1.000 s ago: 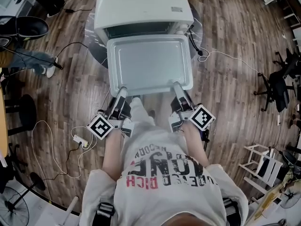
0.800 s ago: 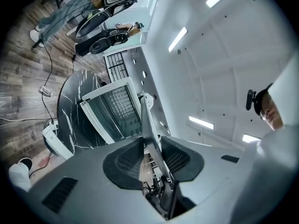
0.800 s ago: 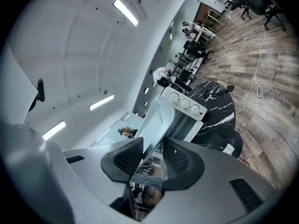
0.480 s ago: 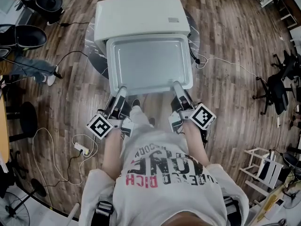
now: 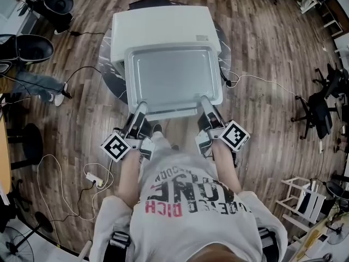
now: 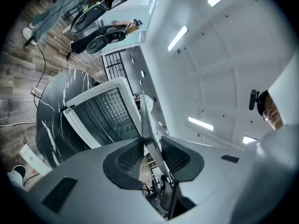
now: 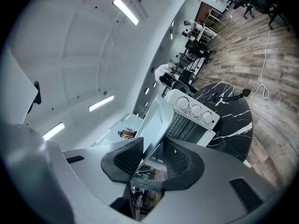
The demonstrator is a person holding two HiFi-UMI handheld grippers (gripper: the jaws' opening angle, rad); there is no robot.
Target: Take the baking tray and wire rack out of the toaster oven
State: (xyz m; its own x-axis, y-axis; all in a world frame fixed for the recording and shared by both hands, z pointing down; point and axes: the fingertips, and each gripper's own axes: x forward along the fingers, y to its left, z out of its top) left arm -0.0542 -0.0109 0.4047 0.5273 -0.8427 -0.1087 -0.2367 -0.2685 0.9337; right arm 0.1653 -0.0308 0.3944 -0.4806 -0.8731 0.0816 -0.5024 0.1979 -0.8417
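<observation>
Left gripper (image 6: 149,148): clenched on the near rim of the baking tray (image 6: 145,125). Both pads press the thin metal edge, which I see running up between them.
Right gripper (image 7: 152,155): likewise clamped on the tray's near rim, with the sheet caught between the two pads.
Grip points, head view: the left gripper (image 5: 143,103) is at the tray's lower left corner and the right gripper (image 5: 205,99) at its lower right corner.
Marker cubes: one sits on each gripper below the tray, the left (image 5: 116,147) and the right (image 5: 235,136).
Baking tray (image 5: 172,72): grey, shallow and empty. I hold it flat at centre frame, where it overlaps the near part of the toaster oven (image 5: 161,23).
Toaster oven: a white box in the upper centre. The left gripper view shows its mouth open (image 6: 98,111), and the right gripper view shows three knobs (image 7: 196,108).
Table (image 5: 109,75): round, black marble top, under the oven.
Floor (image 5: 262,64): wood planks, with cables trailing at left and right.
Office chair (image 5: 319,111): black, at the right edge.
</observation>
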